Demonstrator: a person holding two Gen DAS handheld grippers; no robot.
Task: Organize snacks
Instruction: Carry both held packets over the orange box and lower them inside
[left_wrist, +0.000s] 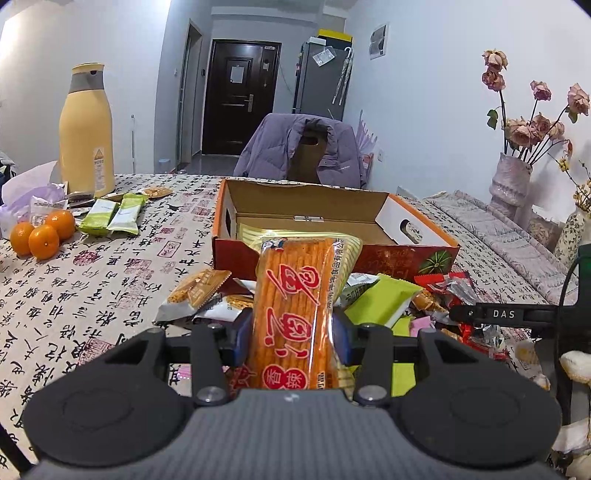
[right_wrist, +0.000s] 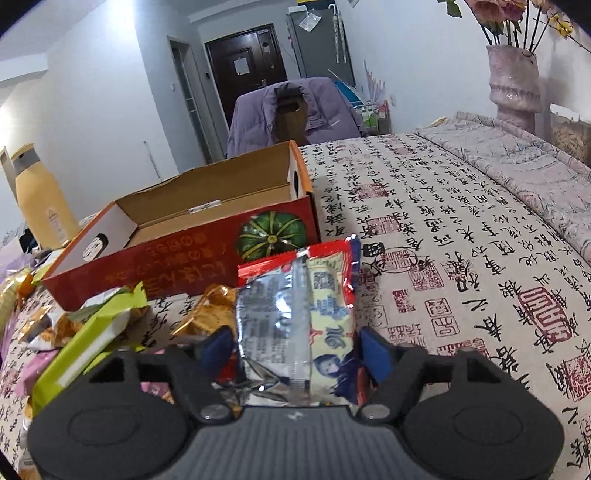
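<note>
Before the open red cardboard box (left_wrist: 369, 258) on the calligraphy-print tablecloth (left_wrist: 92, 295): left gripper (left_wrist: 291, 332) clamped tight on an upright orange spicy-strip packet (left_wrist: 291, 306); right gripper (right_wrist: 295, 347), jaws half-open, pads touching a silver-and-red foil snack packet (right_wrist: 295, 314).

Three oranges (left_wrist: 40, 234) sit far left on the table beside two green-and-white snack packets (left_wrist: 112, 214); one cream flask (left_wrist: 86, 129) stands behind them. One open red cardboard box (left_wrist: 332, 236) lies centre, one jacket-draped chair (left_wrist: 303, 147) beyond it. One vase of roses (left_wrist: 511, 181) stands far right. The loose wrappers nearby overlap too much to count.
</note>
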